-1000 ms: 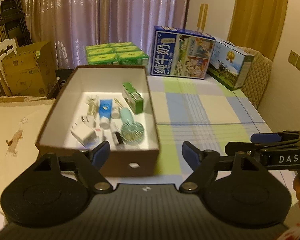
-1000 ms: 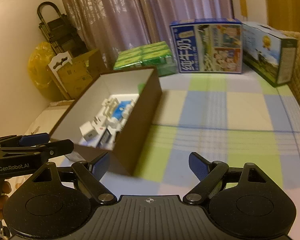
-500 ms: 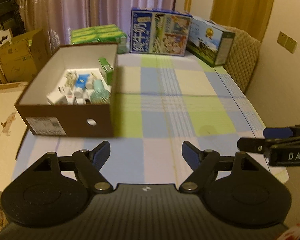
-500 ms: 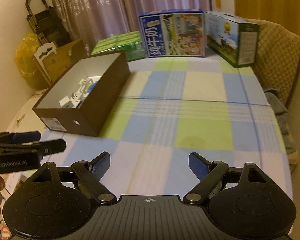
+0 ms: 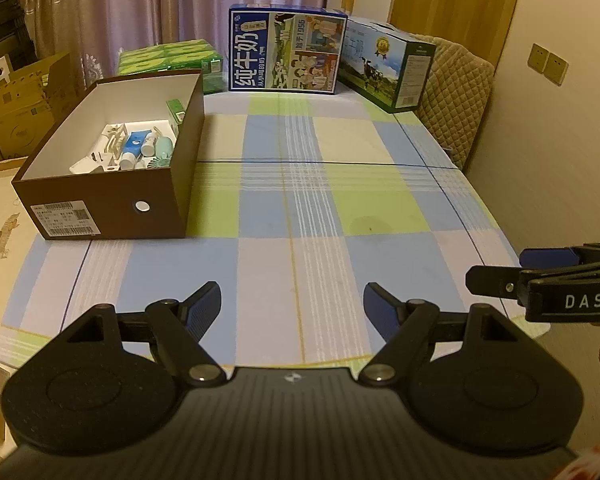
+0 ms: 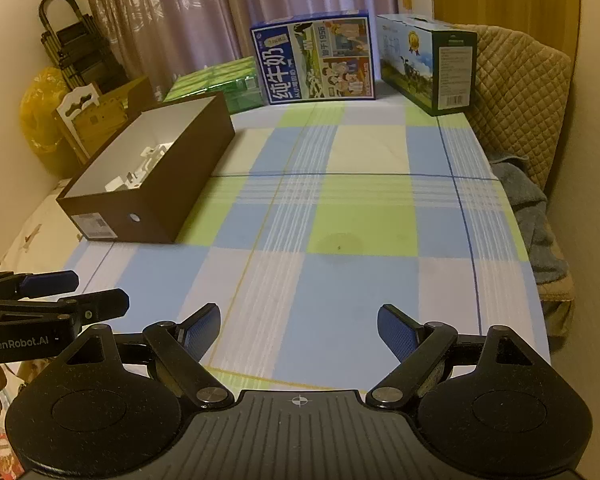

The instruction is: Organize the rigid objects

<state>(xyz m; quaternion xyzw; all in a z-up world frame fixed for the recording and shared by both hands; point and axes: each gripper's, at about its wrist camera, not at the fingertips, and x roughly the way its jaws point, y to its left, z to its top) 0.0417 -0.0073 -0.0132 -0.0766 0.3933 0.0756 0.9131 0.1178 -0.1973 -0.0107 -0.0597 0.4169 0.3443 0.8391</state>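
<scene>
**Both jaws empty at the near edge; the box lies far-left**

The left gripper (image 5: 292,300) has its jaws spread wide with nothing between them, over bare checked cloth at the near edge of the counter (image 5: 312,216). The right gripper (image 6: 299,320), just beside it on the right, stands equally wide and empty. The task's things, small rigid items (image 5: 134,148) including a blue tube and a green carton, lie inside the brown box (image 5: 112,208), which sits on the counter's left side, ahead and to the left of both jaws. Its long axis runs near to far, its labelled short end facing the grippers. The left hand appears the nearer. Milk cartons (image 5: 286,54) stand along the far edge.
</scene>
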